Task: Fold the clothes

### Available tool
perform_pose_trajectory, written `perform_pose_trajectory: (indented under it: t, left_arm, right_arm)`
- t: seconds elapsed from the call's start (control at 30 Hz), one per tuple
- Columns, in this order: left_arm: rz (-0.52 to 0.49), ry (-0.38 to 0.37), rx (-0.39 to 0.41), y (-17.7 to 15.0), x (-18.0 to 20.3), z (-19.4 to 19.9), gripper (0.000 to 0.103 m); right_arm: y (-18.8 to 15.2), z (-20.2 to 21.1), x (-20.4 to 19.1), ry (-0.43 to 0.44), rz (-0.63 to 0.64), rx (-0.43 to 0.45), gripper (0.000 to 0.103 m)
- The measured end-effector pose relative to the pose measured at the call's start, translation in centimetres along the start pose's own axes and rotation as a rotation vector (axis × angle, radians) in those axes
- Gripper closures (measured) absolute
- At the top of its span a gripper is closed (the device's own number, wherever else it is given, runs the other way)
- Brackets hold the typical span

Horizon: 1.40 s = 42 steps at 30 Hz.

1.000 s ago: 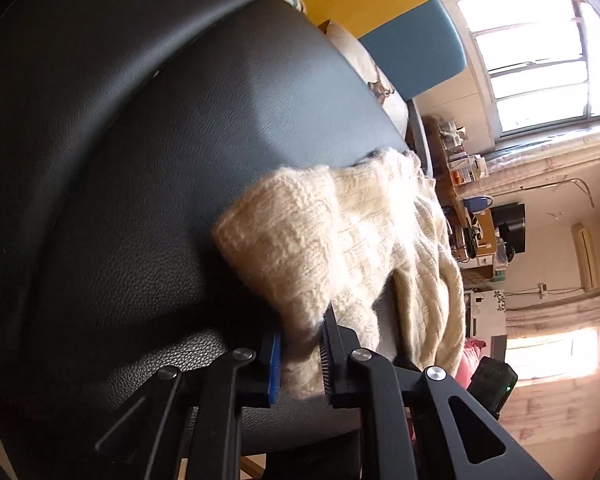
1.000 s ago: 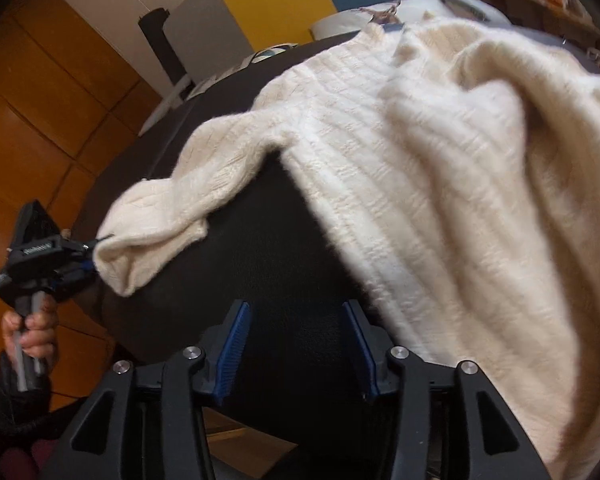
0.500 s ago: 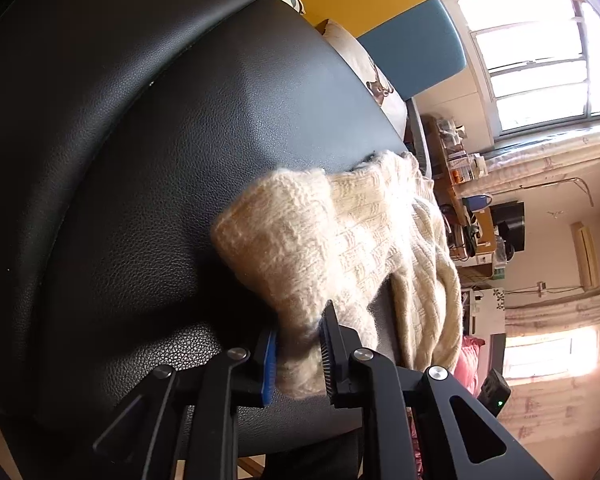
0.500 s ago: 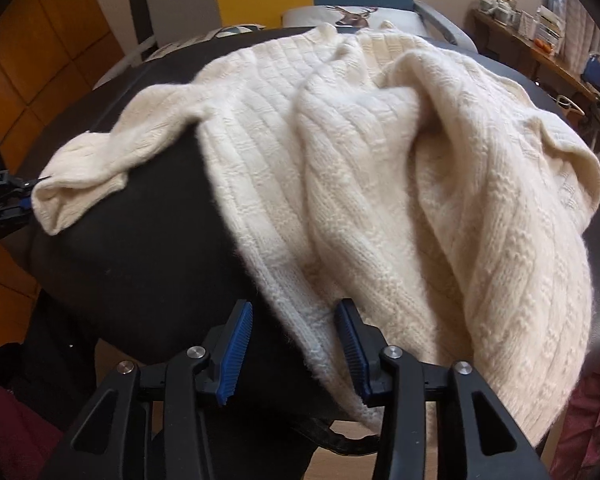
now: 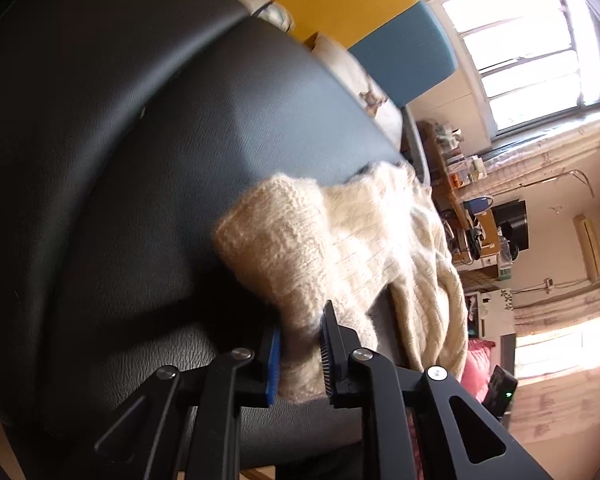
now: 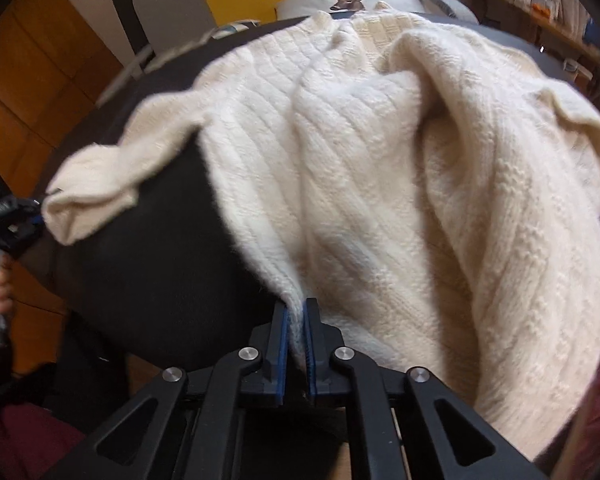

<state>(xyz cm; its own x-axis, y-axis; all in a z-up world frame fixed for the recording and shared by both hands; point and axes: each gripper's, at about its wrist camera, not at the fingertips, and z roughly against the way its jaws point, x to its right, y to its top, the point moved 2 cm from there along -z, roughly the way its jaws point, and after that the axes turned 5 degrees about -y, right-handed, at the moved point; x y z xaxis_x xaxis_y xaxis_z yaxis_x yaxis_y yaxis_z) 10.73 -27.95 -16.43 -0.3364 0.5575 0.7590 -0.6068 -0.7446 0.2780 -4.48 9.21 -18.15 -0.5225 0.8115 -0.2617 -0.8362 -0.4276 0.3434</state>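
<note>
- The cream knitted sweater (image 6: 380, 184) lies rumpled across the black leather surface (image 6: 156, 272).
- The right gripper (image 6: 297, 320) has its jaws pinched tight on the sweater's near hem.
- The left gripper (image 5: 300, 344) clamps the sleeve cuff (image 5: 284, 248) at the left; the blurred view suggests a firm hold.

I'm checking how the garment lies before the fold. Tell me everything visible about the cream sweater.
The cream sweater is a thick, fuzzy knit with ribbed and cable patterns. It lies rumpled in deep folds on the black leather-like surface. The left gripper pinches its sleeve cuff; the right gripper is clamped on the near edge. Its far right side droops over the surface's edge.
</note>
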Motion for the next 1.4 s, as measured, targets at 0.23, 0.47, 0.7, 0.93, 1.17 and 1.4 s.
perform_pose_trajectory:
  t: [0.23,0.47,0.7,0.93,1.17,1.4]
  left_arm:
    - [-0.111,-0.017,0.094,4.2,3.5,3.1,0.088]
    - [-0.206,0.033,0.141,8.4,5.7,5.6,0.092]
    - [-0.245,0.126,0.115,8.7,4.8,5.5,0.100]
    - [-0.170,0.188,0.012,6.1,0.5,5.6,0.095]
    - [-0.166,0.216,-0.065,2.3,-1.5,4.1,0.076]
    - [-0.211,0.345,-0.089,0.2,-2.2,-0.4,0.076]
  right_arm:
    - [1.7,-0.4,-4.8,0.139,0.045,0.009,0.100]
    - [3.5,-0.7,-10.1,0.229,0.128,0.016,0.092]
    - [1.9,0.3,-4.7,-0.065,0.182,0.004,0.080]
    - [0.2,-0.5,-1.0,-0.143,0.137,-0.008,0.069]
    - [0.9,-1.3,-3.5,-0.052,0.236,-0.109,0.005]
    - [1.7,0.7,-2.1,0.040,0.109,-0.071,0.035]
